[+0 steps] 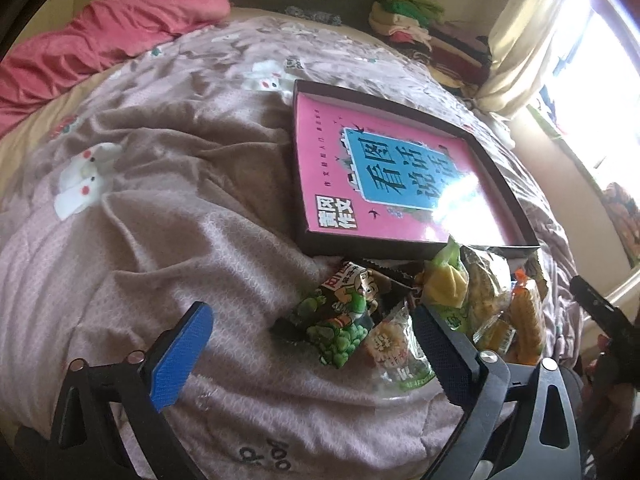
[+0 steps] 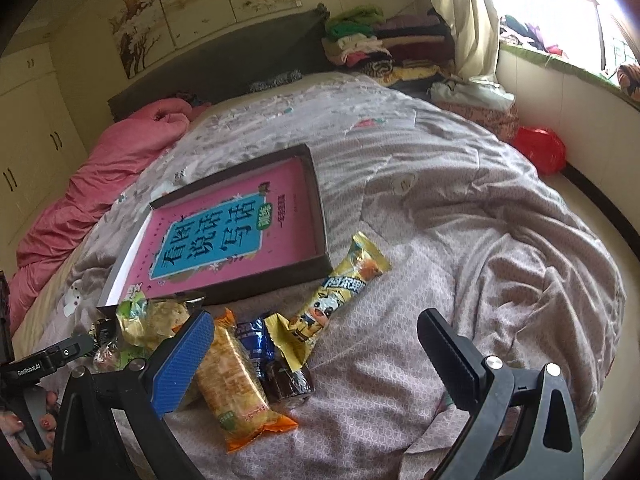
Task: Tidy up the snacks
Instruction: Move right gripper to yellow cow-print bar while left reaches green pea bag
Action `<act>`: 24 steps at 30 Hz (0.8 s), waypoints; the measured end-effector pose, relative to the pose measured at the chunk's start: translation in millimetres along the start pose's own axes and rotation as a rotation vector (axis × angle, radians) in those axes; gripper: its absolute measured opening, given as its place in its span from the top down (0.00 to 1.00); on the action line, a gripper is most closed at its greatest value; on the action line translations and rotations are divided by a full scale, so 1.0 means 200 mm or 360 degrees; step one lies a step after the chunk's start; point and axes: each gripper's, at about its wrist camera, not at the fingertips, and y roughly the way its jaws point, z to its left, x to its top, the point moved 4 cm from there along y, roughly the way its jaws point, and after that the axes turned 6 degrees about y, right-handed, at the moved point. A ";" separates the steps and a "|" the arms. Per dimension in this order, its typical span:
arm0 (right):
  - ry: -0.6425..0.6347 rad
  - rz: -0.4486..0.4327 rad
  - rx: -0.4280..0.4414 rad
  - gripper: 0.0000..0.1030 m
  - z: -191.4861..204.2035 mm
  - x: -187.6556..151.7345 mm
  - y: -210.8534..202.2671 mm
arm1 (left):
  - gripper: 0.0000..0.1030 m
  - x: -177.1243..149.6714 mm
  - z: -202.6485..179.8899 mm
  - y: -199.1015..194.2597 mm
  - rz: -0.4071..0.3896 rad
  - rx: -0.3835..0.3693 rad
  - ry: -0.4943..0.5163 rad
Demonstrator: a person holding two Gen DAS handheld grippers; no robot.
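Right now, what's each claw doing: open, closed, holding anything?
Left claw: open, holding nothing, poised over the snack pile.
Right claw: open, holding nothing, above the snacks on the bed.

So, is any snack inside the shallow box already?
No. The shallow box holds only a pink book; the snacks lie outside on the blanket.

The left gripper (image 1: 312, 354) has black angular arms with triangular cut-outs and round silver screws at the joints. One finger carries a bright blue textured pad (image 1: 182, 354); the other pad is black and ribbed. The right gripper (image 2: 316, 354) is built the same, with a blue pad (image 2: 182, 360) on its left finger. At the near left of the right wrist view, a black bar (image 2: 44, 360) reads "GenRobot.AI" in white.
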 end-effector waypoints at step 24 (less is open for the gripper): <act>0.0237 0.0299 0.0119 0.76 -0.13 0.00 0.32 | 0.45 0.02 -0.04 0.15 0.0071 -0.0287 0.0045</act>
